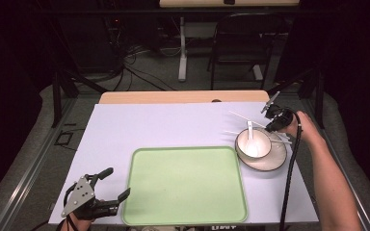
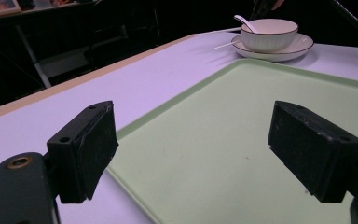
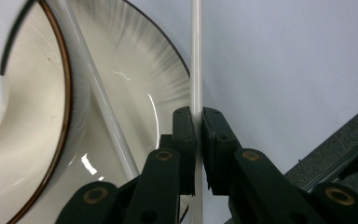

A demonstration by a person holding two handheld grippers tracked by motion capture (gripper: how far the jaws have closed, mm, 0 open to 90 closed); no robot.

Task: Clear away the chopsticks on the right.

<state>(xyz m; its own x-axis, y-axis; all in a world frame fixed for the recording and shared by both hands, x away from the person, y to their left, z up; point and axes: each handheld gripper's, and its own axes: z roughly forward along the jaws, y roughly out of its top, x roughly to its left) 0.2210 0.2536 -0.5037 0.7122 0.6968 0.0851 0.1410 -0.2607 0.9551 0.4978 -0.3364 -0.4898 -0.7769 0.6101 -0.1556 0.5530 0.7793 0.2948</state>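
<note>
A white bowl (image 1: 253, 143) with a white spoon (image 1: 250, 129) in it stands on a dark-rimmed plate (image 1: 274, 163) at the table's right. My right gripper (image 1: 272, 126) hovers at the bowl's far right side. In the right gripper view it (image 3: 198, 116) is shut on a white chopstick (image 3: 196, 70) that runs past the plate's rim (image 3: 168, 51). A second chopstick (image 3: 98, 88) lies on the plate against the bowl (image 3: 23, 93). My left gripper (image 1: 117, 183) is open and empty at the front left corner of the green tray (image 1: 183, 183).
The tray (image 2: 223, 140) is bare and takes up the table's front middle. The lavender table cover (image 1: 164, 125) stretches behind it, with a wooden edge at the back. A chair (image 1: 243, 43) and table legs stand beyond on the floor.
</note>
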